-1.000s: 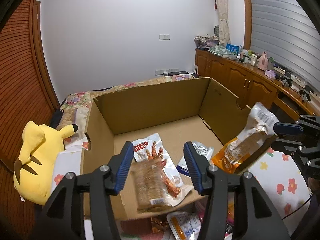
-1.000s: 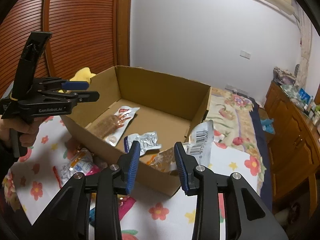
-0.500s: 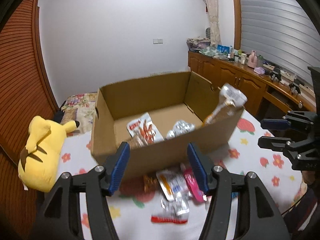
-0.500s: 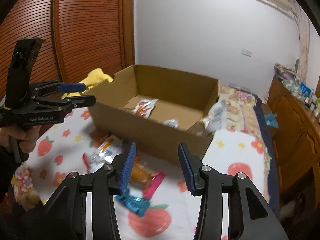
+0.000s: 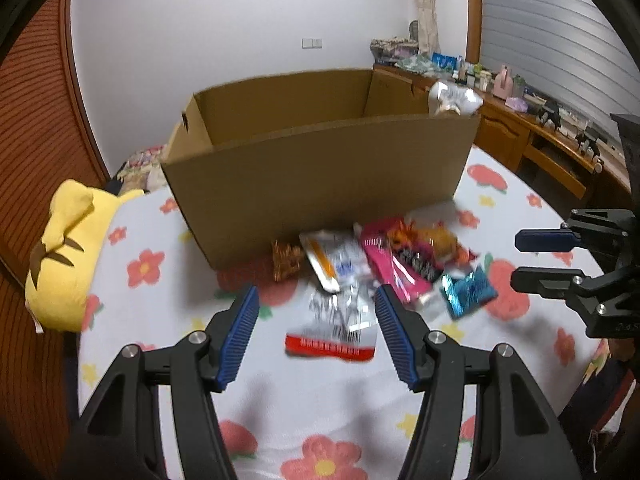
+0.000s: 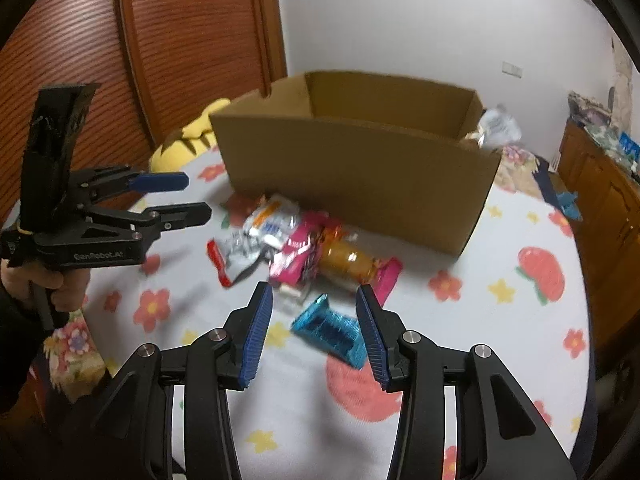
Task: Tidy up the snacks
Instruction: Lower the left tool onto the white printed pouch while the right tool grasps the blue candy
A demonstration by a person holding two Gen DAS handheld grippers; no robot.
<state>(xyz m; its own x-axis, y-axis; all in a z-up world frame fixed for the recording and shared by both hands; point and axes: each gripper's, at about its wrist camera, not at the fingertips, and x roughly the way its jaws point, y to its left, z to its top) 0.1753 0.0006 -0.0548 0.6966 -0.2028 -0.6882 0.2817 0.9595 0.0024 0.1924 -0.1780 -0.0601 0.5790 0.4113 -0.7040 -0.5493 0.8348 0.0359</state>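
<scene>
Hovering over the loose snacks, both grippers sit between picks; the left gripper (image 5: 316,330) has its jaws apart and empty above a silver pack (image 5: 334,322) with a red band, and the right gripper (image 6: 314,330) has its jaws apart and empty, a blue wrapper (image 6: 330,330) lying on the cloth below the gap; the box (image 5: 320,168) stands just behind the pile, with one pale pack (image 5: 454,98) poking over its far right corner; the rest of the snacks lie on the flowered surface (image 5: 320,400) against the box's front wall, among them a pink wrapper (image 6: 298,254) and an orange pack (image 6: 346,260); judging from this, the step in hand is reaching for the next pair, and the next move calls for lowering each gripper until a pack sits between the pads, then closing; blur leaves the snack labels unreadable; the left gripper's side reads roughly "GenRobot.AI".
</scene>
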